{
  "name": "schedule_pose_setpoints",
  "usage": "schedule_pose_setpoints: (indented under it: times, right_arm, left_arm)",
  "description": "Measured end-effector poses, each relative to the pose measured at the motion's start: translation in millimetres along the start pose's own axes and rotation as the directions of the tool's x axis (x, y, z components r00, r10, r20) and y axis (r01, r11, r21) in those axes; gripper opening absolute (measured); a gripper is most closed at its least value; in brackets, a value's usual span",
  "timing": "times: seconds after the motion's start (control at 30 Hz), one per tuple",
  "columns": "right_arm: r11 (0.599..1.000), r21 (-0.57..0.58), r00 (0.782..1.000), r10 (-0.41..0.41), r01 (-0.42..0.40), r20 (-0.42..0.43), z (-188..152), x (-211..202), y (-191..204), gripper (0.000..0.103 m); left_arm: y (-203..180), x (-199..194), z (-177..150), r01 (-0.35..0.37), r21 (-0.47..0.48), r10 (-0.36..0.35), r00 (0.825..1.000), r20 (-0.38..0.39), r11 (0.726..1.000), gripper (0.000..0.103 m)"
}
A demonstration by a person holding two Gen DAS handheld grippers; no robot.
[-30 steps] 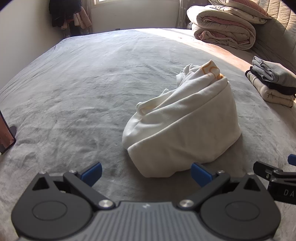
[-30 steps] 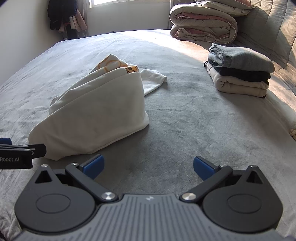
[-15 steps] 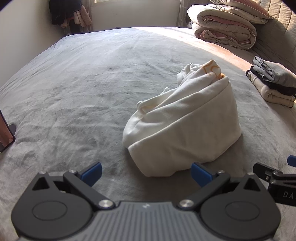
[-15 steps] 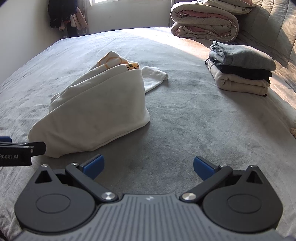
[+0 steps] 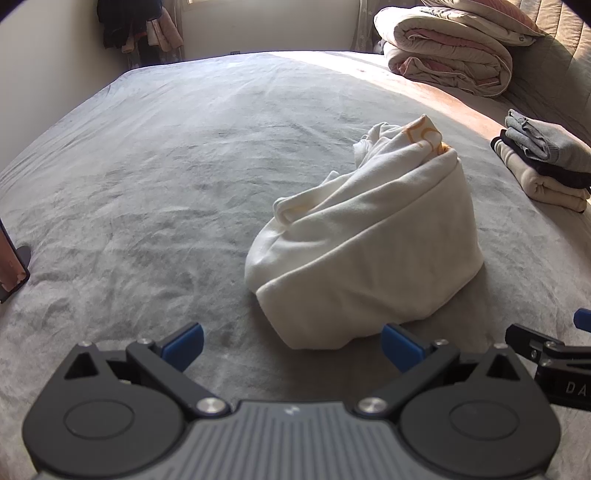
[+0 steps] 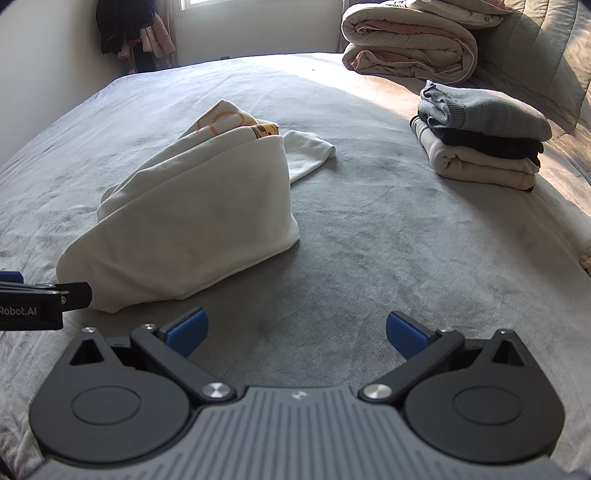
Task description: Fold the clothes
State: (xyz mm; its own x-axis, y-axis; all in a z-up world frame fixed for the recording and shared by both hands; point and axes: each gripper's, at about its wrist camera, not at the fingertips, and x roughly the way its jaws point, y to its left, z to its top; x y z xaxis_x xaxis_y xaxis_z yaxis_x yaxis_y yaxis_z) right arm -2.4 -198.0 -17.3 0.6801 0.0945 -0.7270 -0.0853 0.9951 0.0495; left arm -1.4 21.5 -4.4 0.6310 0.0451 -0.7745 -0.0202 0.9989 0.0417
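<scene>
A white garment [image 5: 365, 243] with an orange print lies bunched in a heap on the grey bed [image 5: 147, 177]. In the right wrist view the same white garment [image 6: 192, 221] lies ahead to the left, a sleeve trailing off behind it. My left gripper [image 5: 291, 345] is open just short of the heap's near edge, nothing between its blue pads. My right gripper [image 6: 295, 332] is open over bare bedcover to the right of the heap. Each gripper's tip shows at the edge of the other's view.
A stack of folded clothes [image 6: 484, 140], grey on top, sits at the right of the bed. A rolled quilt [image 6: 410, 48] lies at the far right by the headboard. Dark clothes [image 6: 125, 26] hang in the far left corner. A phone on a stand [image 5: 11, 266] stands at the left edge.
Both views have crept slightly forward and tilted a little; the garment lies as before and both grippers remain open.
</scene>
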Motion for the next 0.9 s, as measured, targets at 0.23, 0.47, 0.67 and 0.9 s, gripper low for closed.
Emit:
schedule_pose_setpoints:
  times: [0.23, 0.47, 0.67, 0.9]
  right_arm:
    - [1.0, -0.004, 1.0, -0.001, 0.001, -0.003, 0.1, 0.7, 0.6, 0.103]
    - [1.0, -0.005, 1.0, -0.002, 0.002, -0.007, -0.1, 1.6, 0.8, 0.103]
    - [1.0, -0.007, 1.0, -0.004, 0.004, -0.009, -0.1, 2.3, 1.4, 0.103]
    - [1.0, -0.011, 1.0, -0.005, 0.005, -0.012, -0.3, 2.9, 2.4, 0.103]
  left_arm:
    - [0.2, 0.5, 0.4, -0.001, -0.003, 0.001, 1.0, -0.002, 1.0, 0.103]
    - [0.6, 0.8, 0.3, -0.001, -0.003, 0.001, 1.0, -0.005, 1.0, 0.103]
    - [0.9, 1.0, 0.2, 0.0, -0.005, 0.0, 1.0, -0.007, 1.0, 0.103]
    - [0.9, 1.3, 0.3, -0.001, -0.004, 0.001, 1.0, -0.01, 1.0, 0.103]
